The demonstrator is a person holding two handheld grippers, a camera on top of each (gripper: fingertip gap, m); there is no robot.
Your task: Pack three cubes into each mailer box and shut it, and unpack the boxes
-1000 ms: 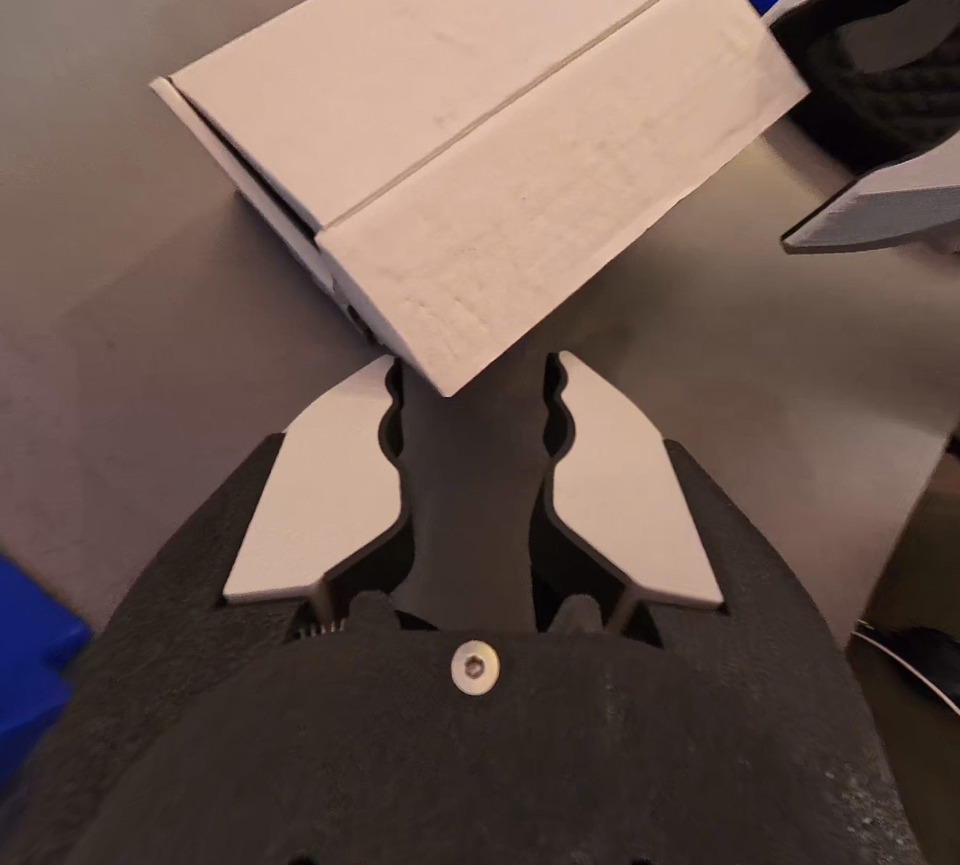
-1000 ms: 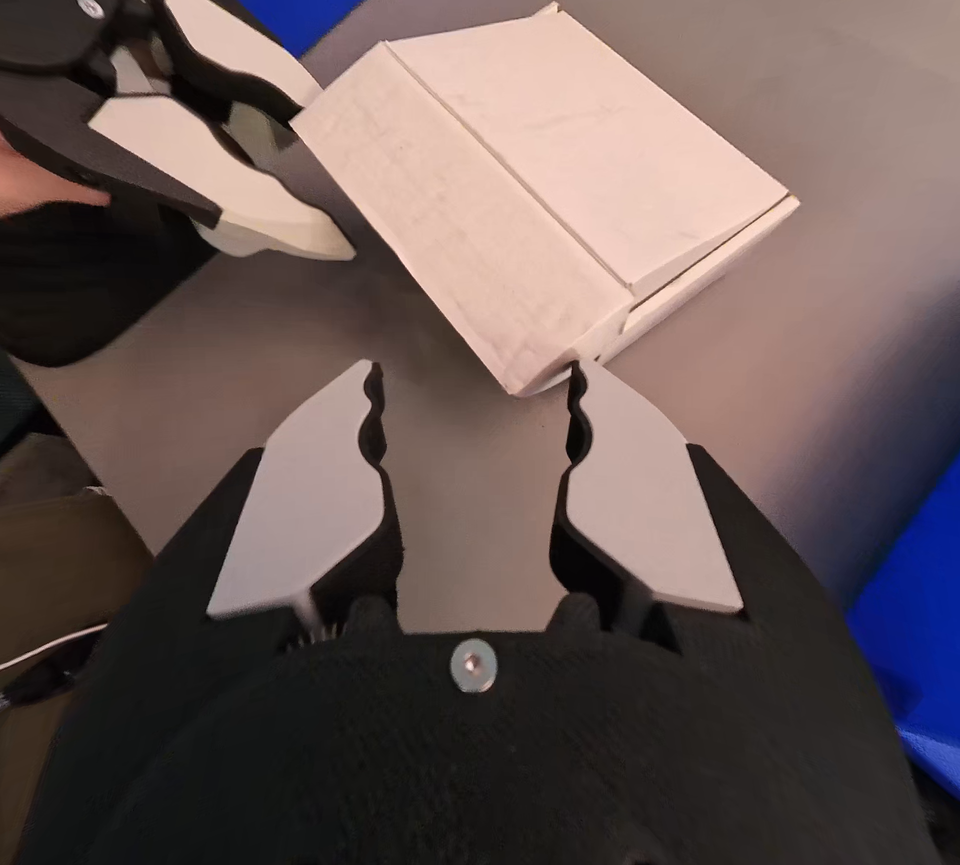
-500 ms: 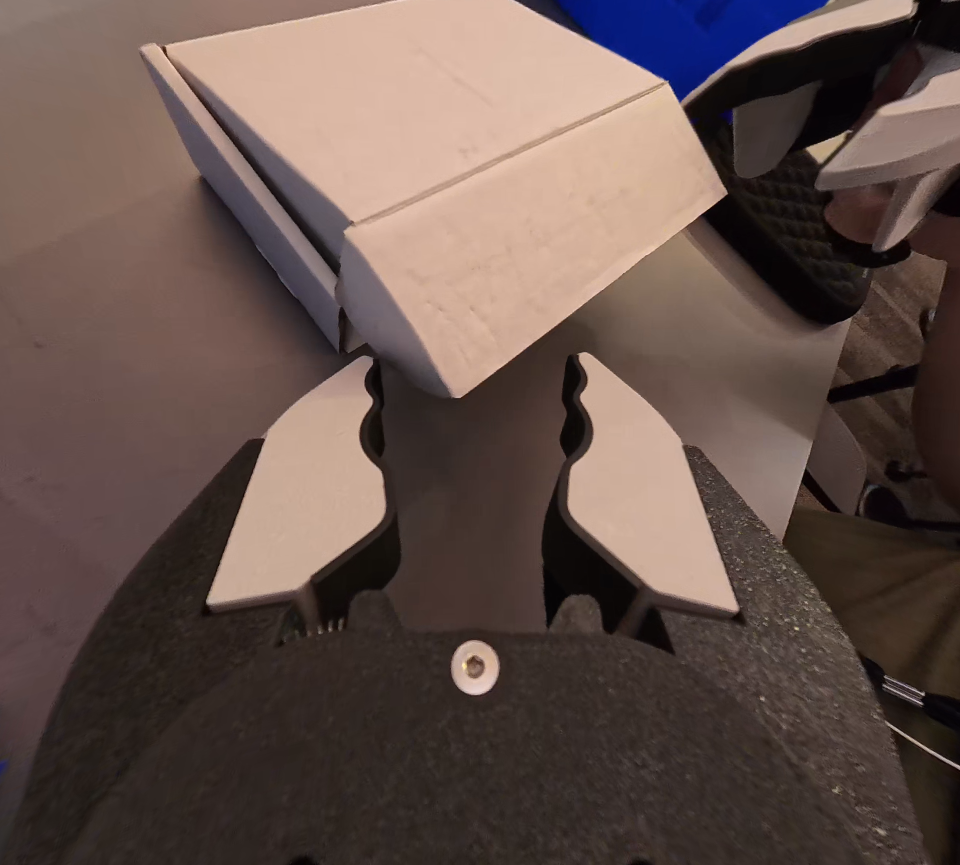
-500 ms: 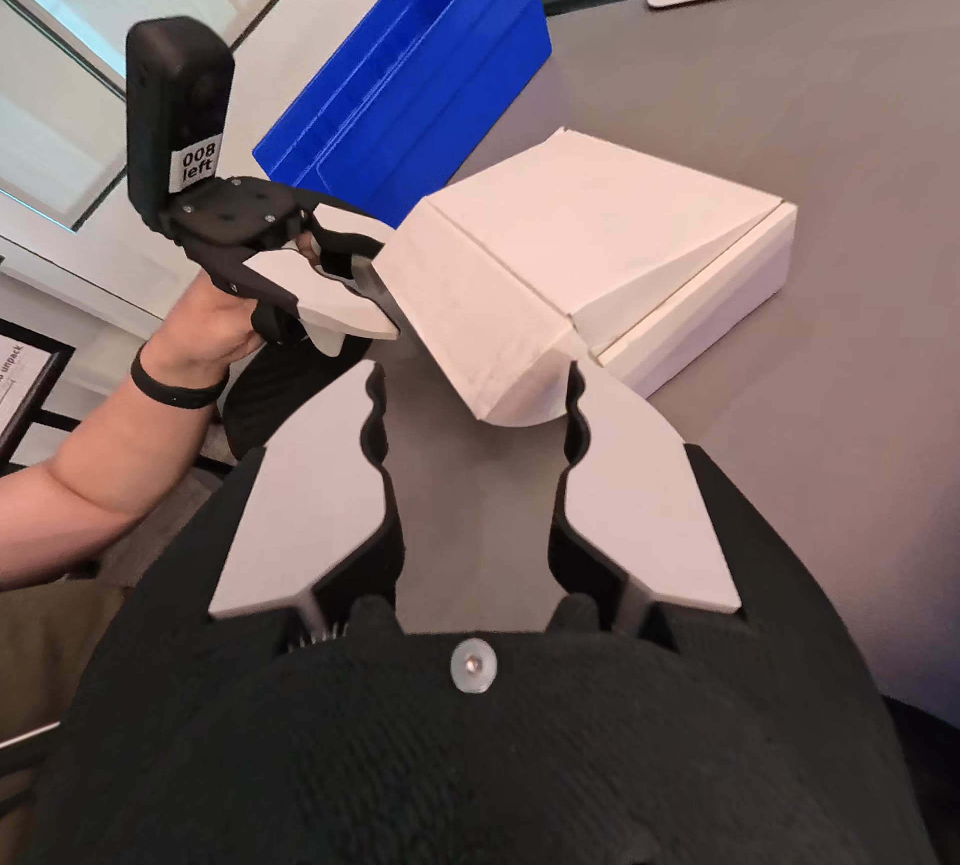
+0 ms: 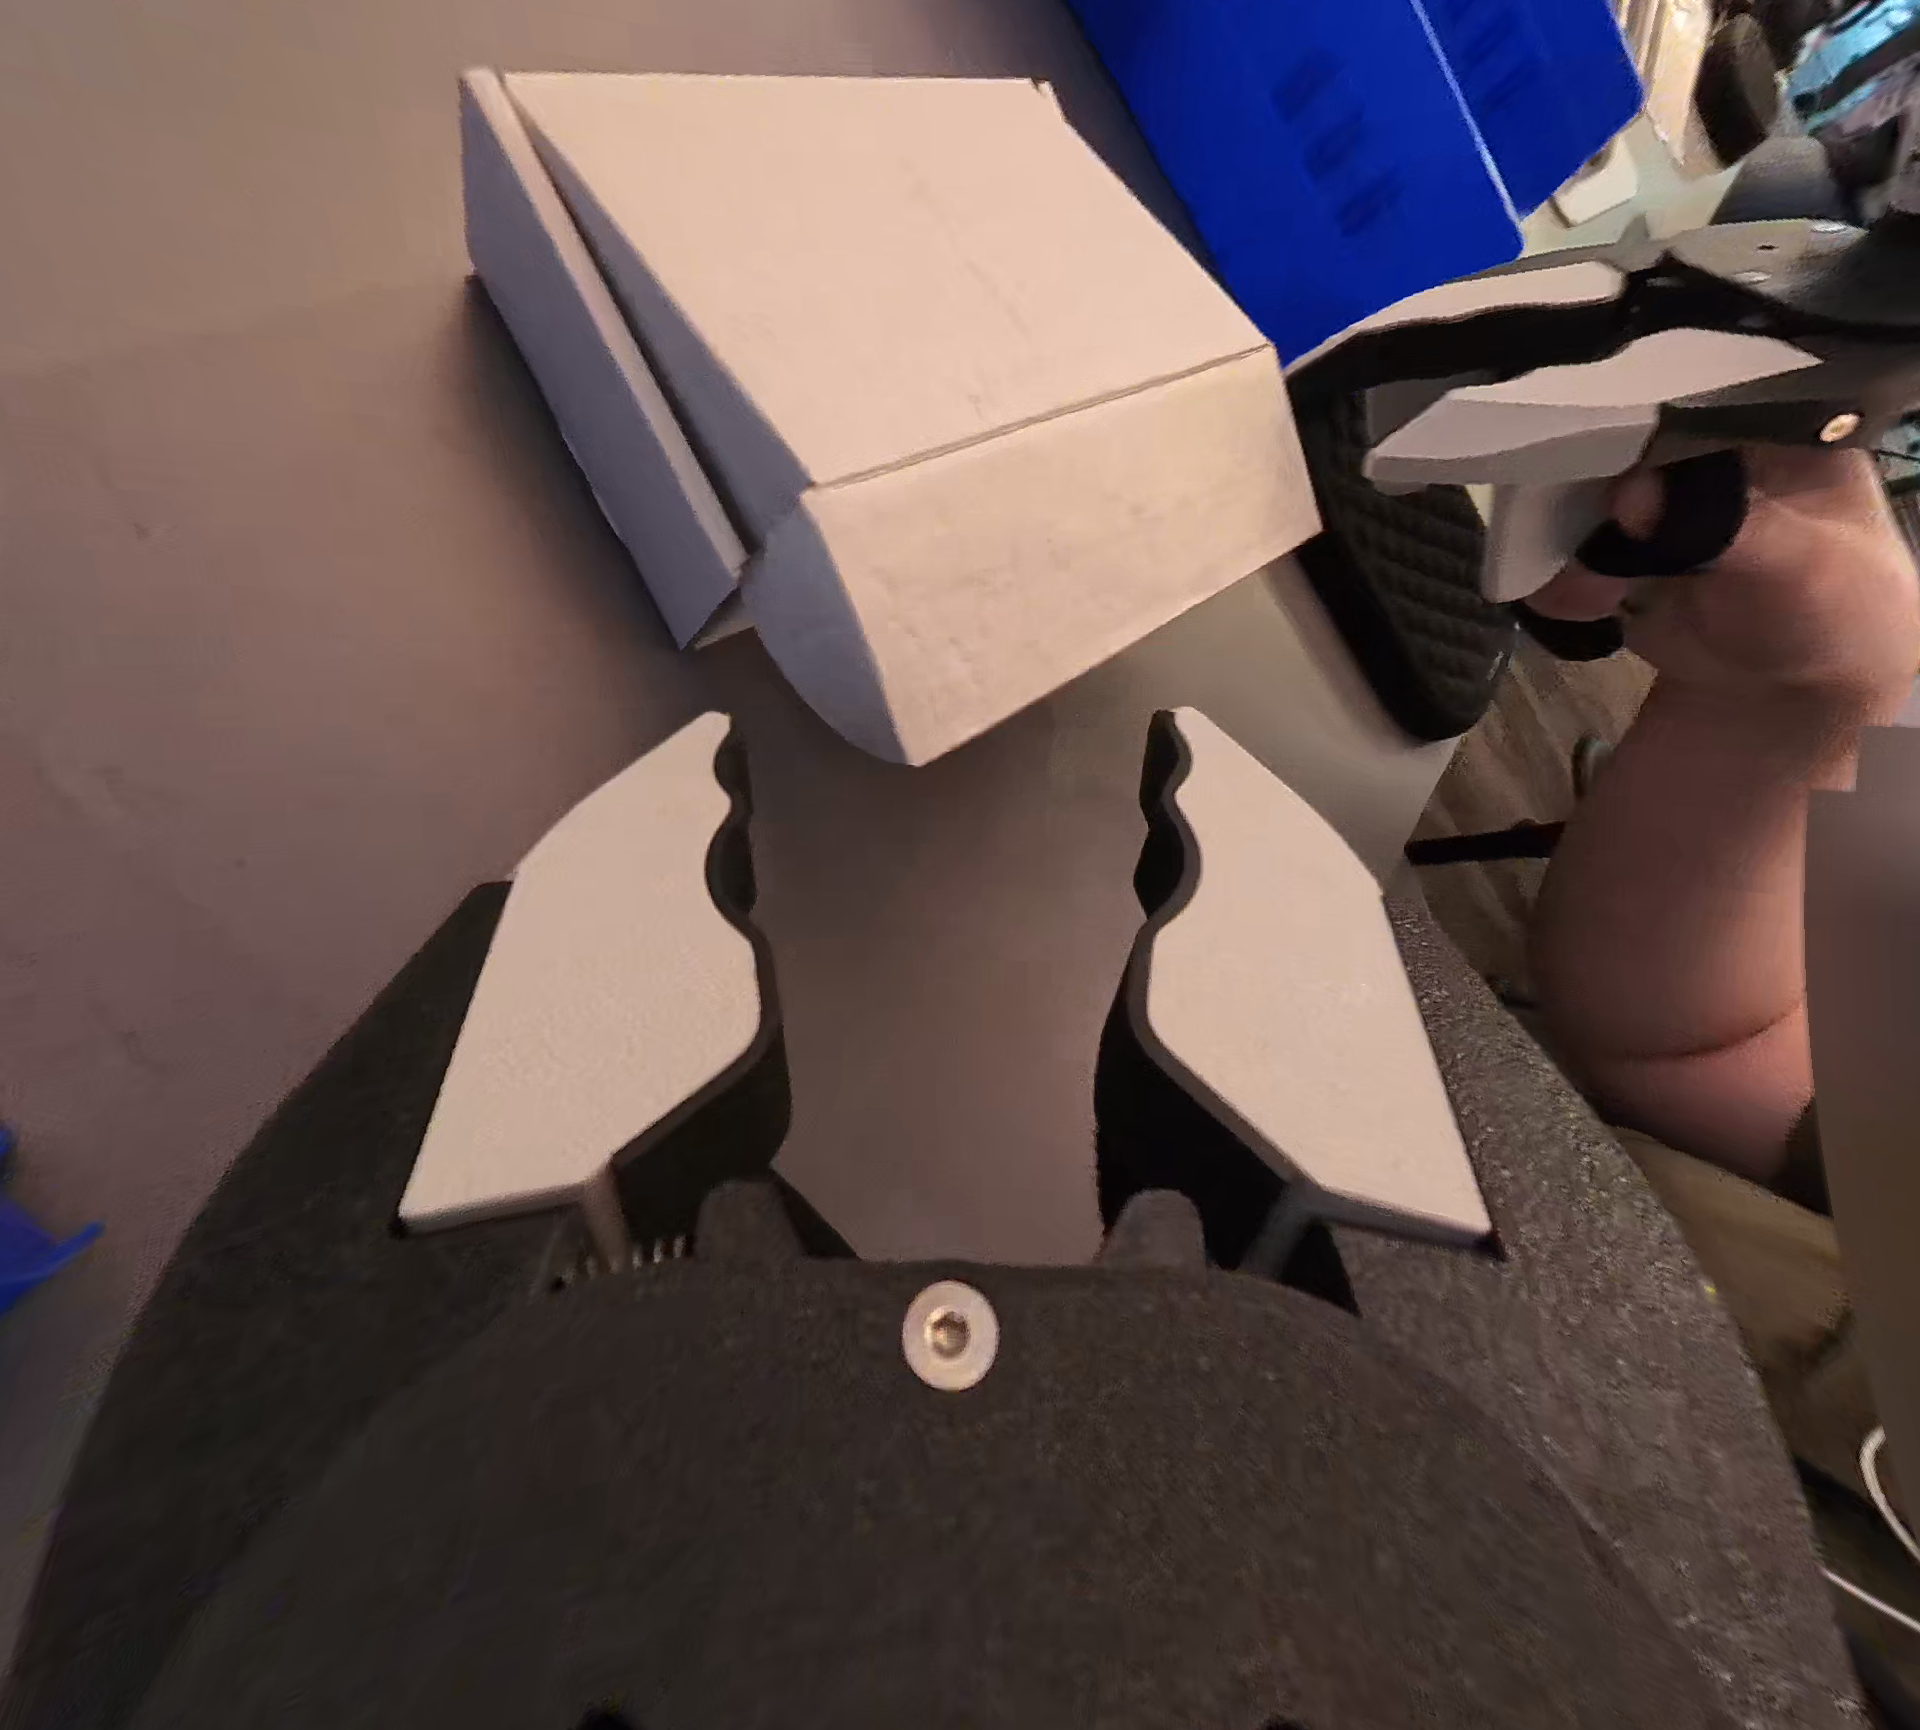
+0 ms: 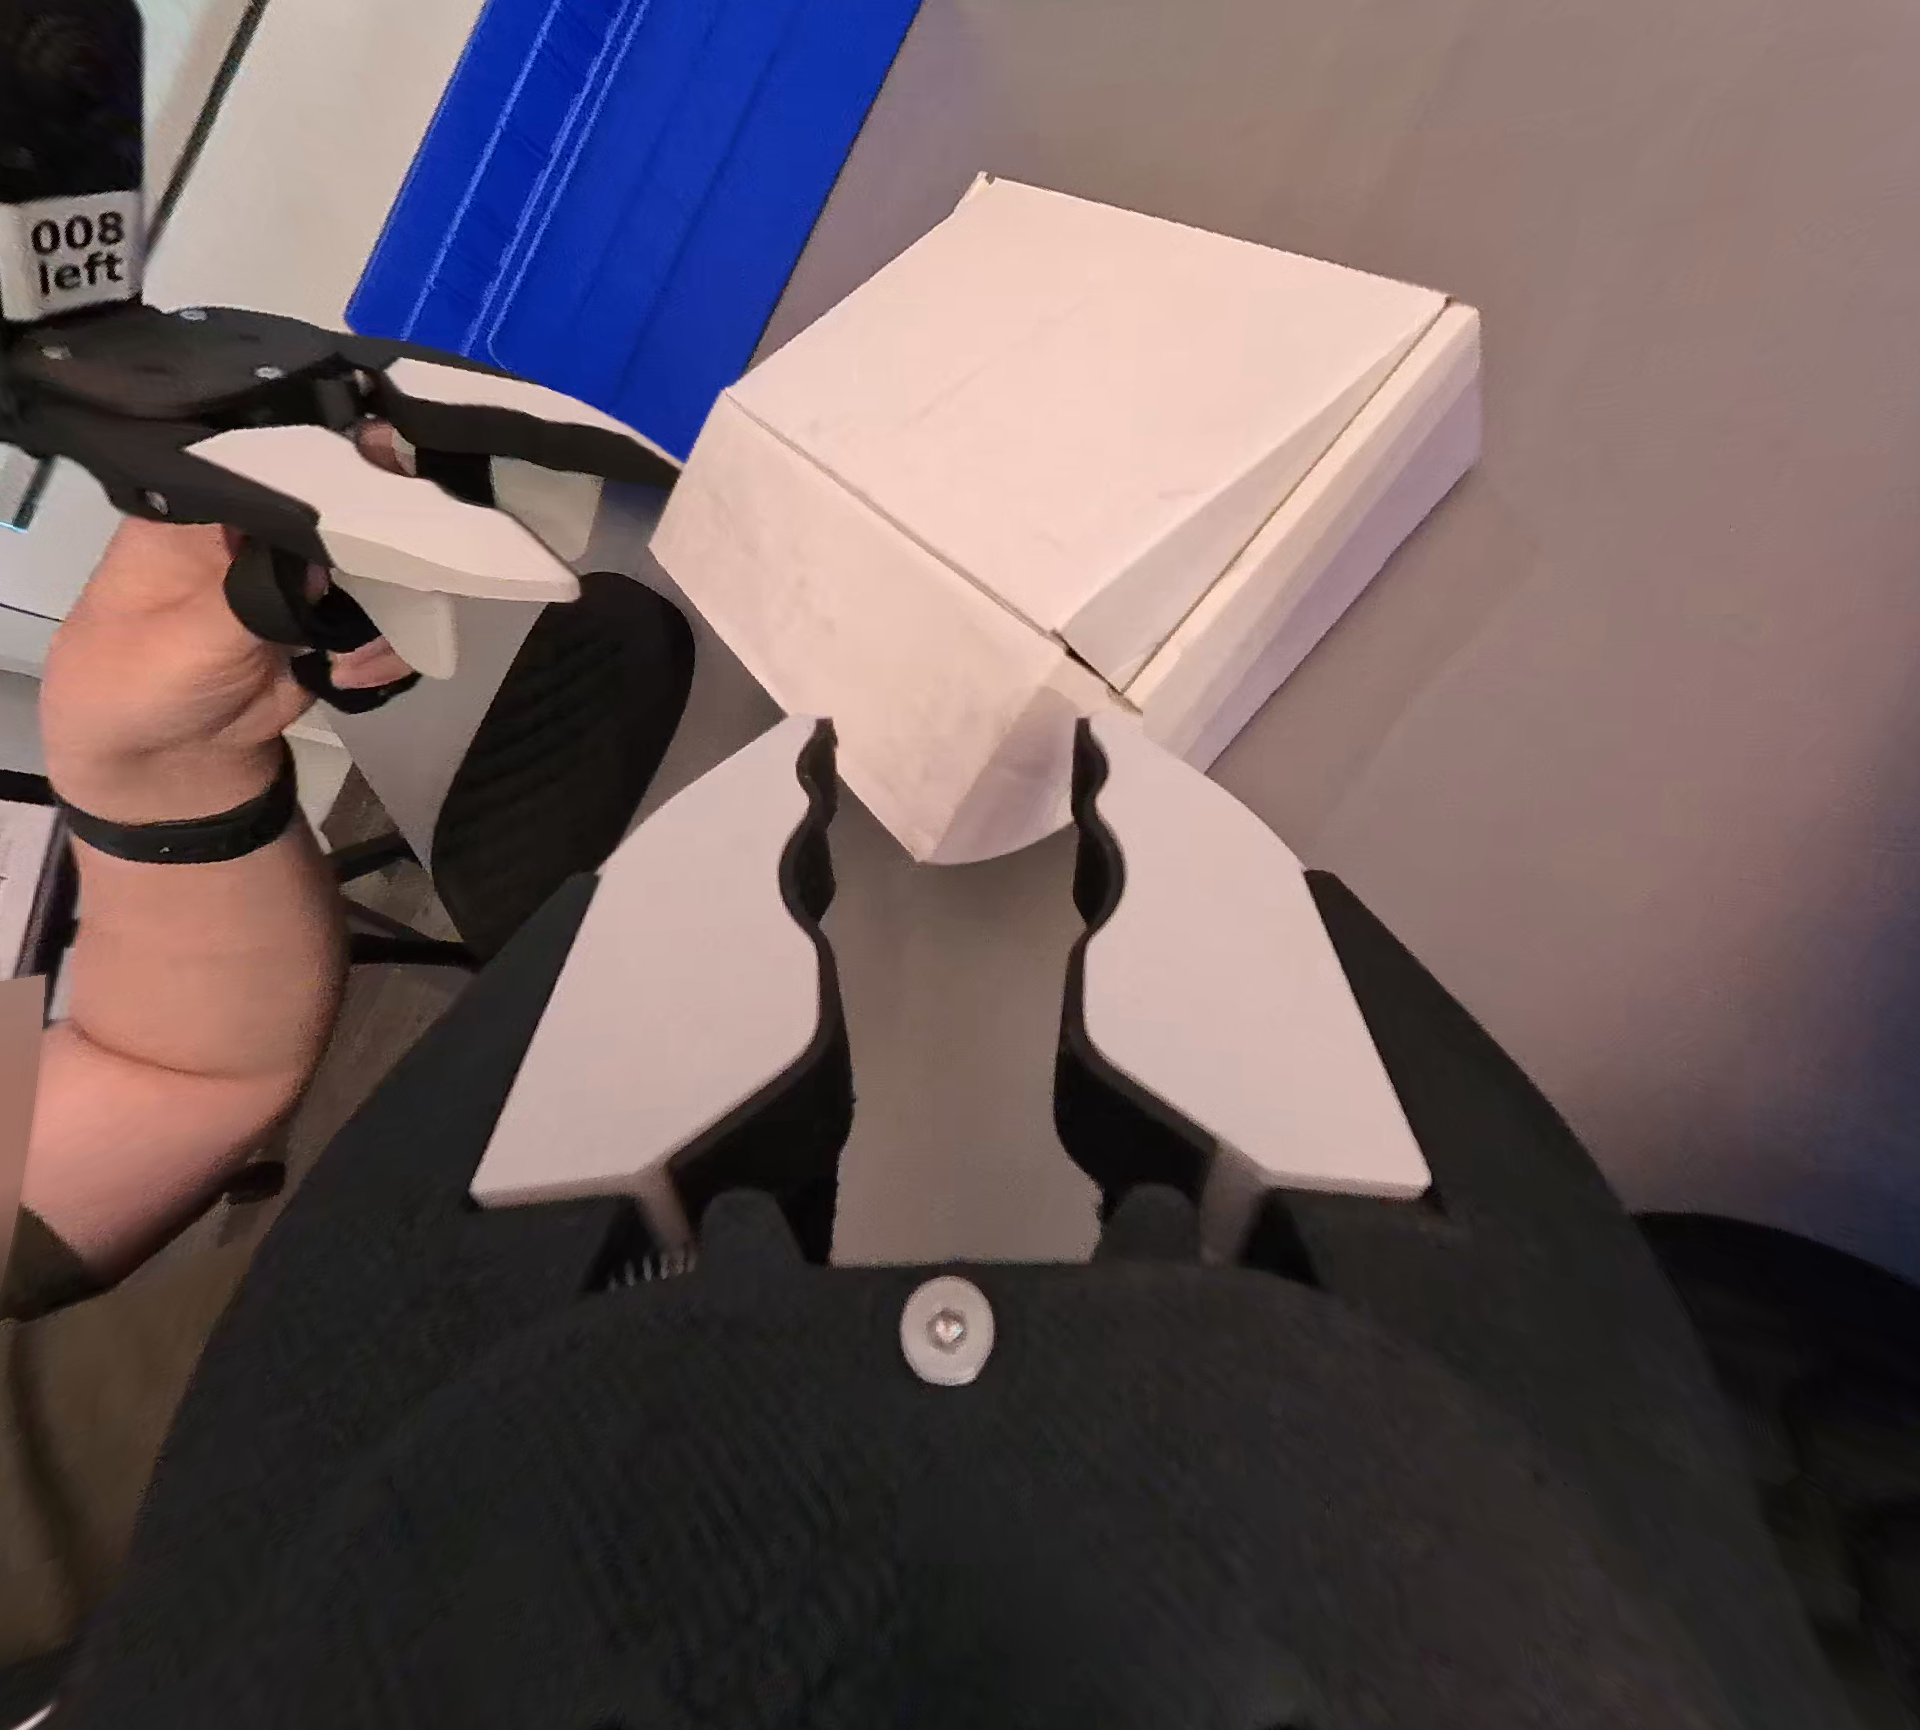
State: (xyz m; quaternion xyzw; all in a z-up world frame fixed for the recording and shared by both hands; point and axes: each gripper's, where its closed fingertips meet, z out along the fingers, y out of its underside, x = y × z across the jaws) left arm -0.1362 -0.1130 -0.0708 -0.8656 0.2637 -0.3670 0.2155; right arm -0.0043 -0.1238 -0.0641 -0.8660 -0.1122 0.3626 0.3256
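Against half a second ago, the left gripper (image 5: 940, 730) has drawn back from the white mailer box (image 5: 883, 350), so its fingers stand apart with bare grey bench (image 5: 208, 537) between them and the box's front flap (image 5: 1049, 579) just beyond the tips; the right gripper (image 6: 948, 735) has narrowed, its fingers now set close on either side of the lowest corner of that flap, though whether they pinch the card or only flank it cannot be told; the box itself lies as before, near the bench's near edge, its lid (image 6: 1060, 433) raised at a slant over the tray with a dark gap along the side, and the flap hanging out past the tray toward that edge; a blue bin (image 6: 644, 101) stands just behind the box toward the bench's far left corner, and in the left wrist view the bin (image 5: 1299, 49) takes up more of the picture than before.

The inside of the box is hidden by the lid, so no cubes can be made out; the bin runs off the top of both views; in the right wrist view the person's hand (image 6: 166, 641) holding the left gripper hangs off the bench's edge, the arm cut by the picture's side; a dark textured chair back (image 5: 1413, 568) shows only partly behind the box's flap.
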